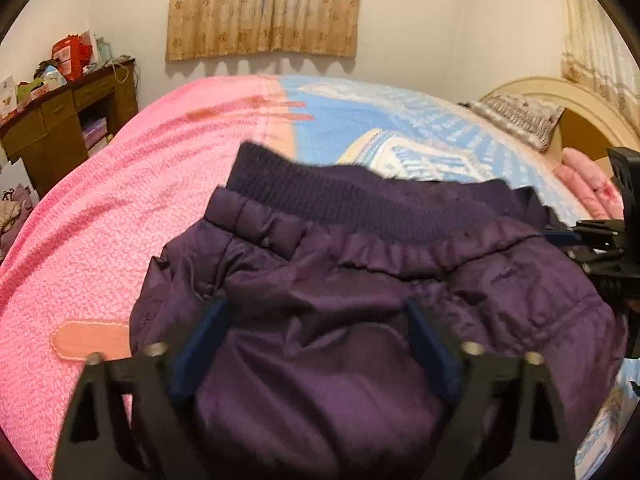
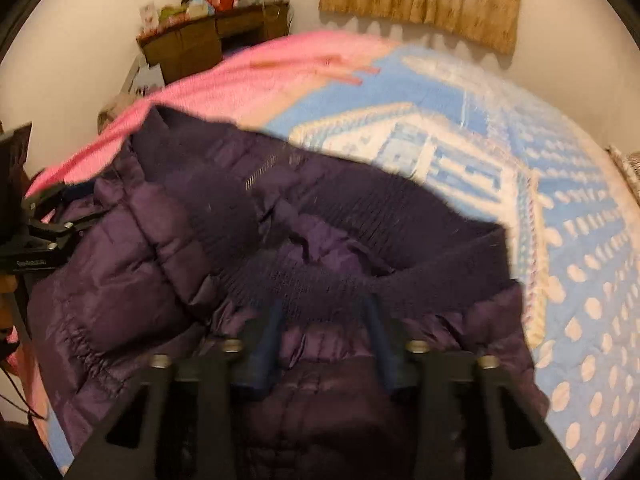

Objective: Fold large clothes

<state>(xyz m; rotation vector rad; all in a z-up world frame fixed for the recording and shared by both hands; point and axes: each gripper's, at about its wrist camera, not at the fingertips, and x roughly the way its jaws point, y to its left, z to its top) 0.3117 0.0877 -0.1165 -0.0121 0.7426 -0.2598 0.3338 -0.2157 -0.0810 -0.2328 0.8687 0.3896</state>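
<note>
Jacket (image 1: 340, 280), dark purple, quilted, rumpled

Lower part of the purple jacket (image 1: 320, 360) cut off by the bottom edge, bed (image 1: 100, 220) beneath it hidden, clutter on the desk (image 1: 60, 120) too small to tell, right-wrist view blurred, left gripper (image 2: 48, 220) cut off there

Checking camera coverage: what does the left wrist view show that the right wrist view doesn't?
Left wrist only: the headboard, a grey patterned pillow and a pink folded quilt at the bed's right end, plus the right gripper from the side.
Right wrist only: the jacket's zipper and the left gripper from the side.
Both: the purple jacket, the pink and blue bedspread, the wooden desk and the curtain.
</note>
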